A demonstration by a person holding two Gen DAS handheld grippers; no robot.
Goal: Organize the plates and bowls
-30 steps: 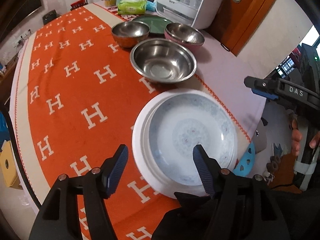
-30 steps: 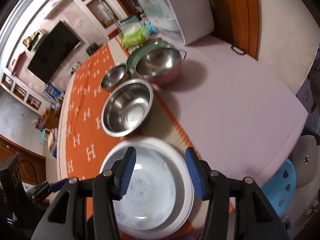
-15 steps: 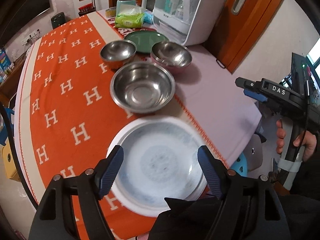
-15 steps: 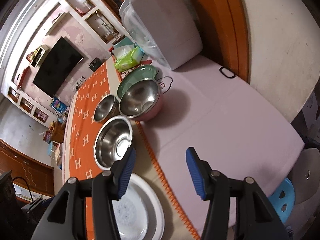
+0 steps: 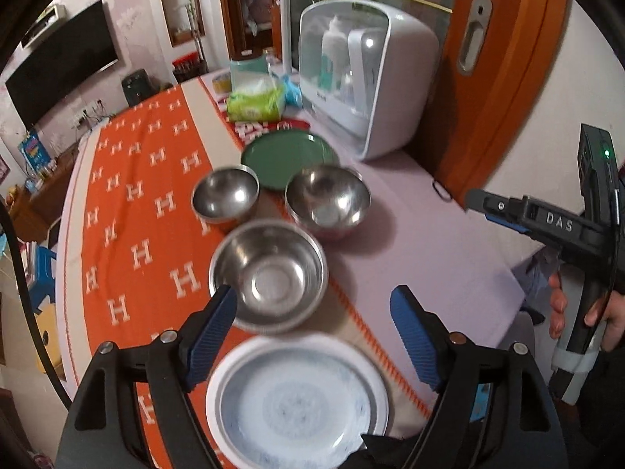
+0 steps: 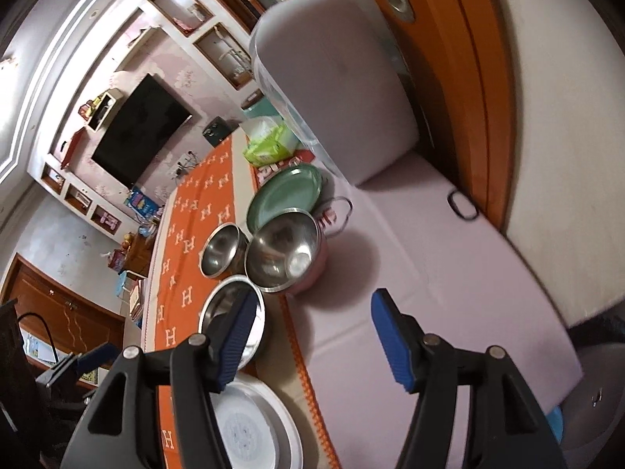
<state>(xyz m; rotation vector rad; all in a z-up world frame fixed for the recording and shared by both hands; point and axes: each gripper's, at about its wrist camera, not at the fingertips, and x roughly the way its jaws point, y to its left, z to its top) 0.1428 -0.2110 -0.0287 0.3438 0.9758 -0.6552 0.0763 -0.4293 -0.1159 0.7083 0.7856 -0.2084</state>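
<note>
A pale blue patterned plate rests inside a larger white plate at the table's near edge; it also shows in the right wrist view. Behind it stand a large steel bowl, a small steel bowl, a steel bowl with pink outside and a green plate. My left gripper is open and empty, raised above the stacked plates. My right gripper is open and empty over the pale mat, right of the bowls.
An orange H-patterned cloth covers the table's left part, a pale lilac mat its right. A white sterilizer box and a green tissue pack stand at the back. A blue stool sits below the table edge.
Both grippers have risen and pulled back from the stacked plates, tilting up toward the far end of the table. The plates and bowls stay where they were.
</note>
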